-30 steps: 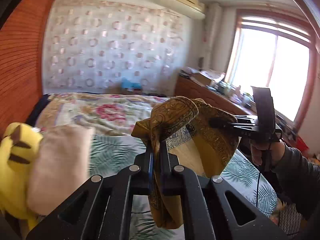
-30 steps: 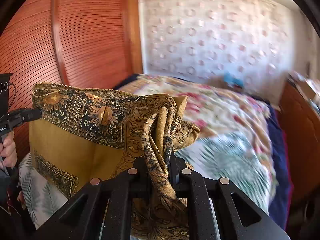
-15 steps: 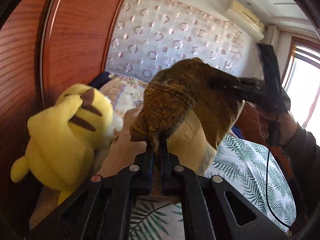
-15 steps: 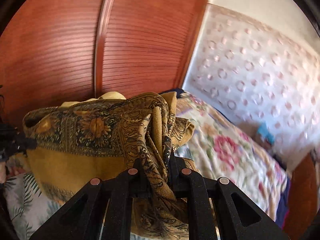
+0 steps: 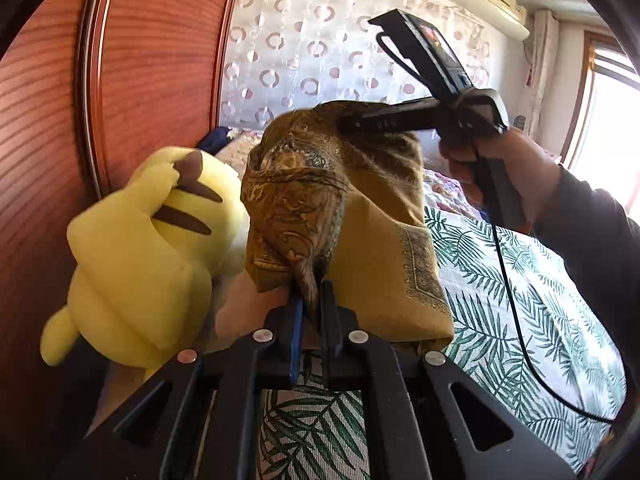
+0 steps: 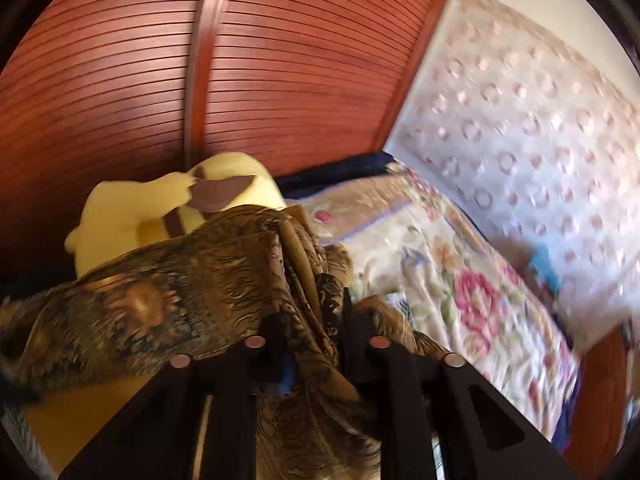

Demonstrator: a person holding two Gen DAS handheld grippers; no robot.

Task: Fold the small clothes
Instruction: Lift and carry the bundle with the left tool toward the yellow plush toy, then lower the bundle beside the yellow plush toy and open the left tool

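A mustard-gold patterned cloth (image 5: 360, 216) hangs folded in the air between both grippers, above the bed. My left gripper (image 5: 310, 300) is shut on one bunched corner of it. My right gripper (image 6: 316, 320) is shut on the other bunched end of the cloth (image 6: 180, 300); it also shows in the left wrist view (image 5: 348, 124), held by a hand at the upper right with its tips on the cloth's top edge. The cloth's lower fold hangs just over the leaf-print sheet (image 5: 520, 320).
A yellow plush toy (image 5: 140, 260) lies close to the left of the cloth, against the red-brown wooden headboard (image 5: 120, 80). A floral quilt (image 6: 460, 280) covers the far part of the bed. A window (image 5: 608, 120) is at the far right.
Both grippers have swung left toward the headboard with the cloth held between them. The plush toy now sits right beside the cloth, and the right gripper is higher and closer.
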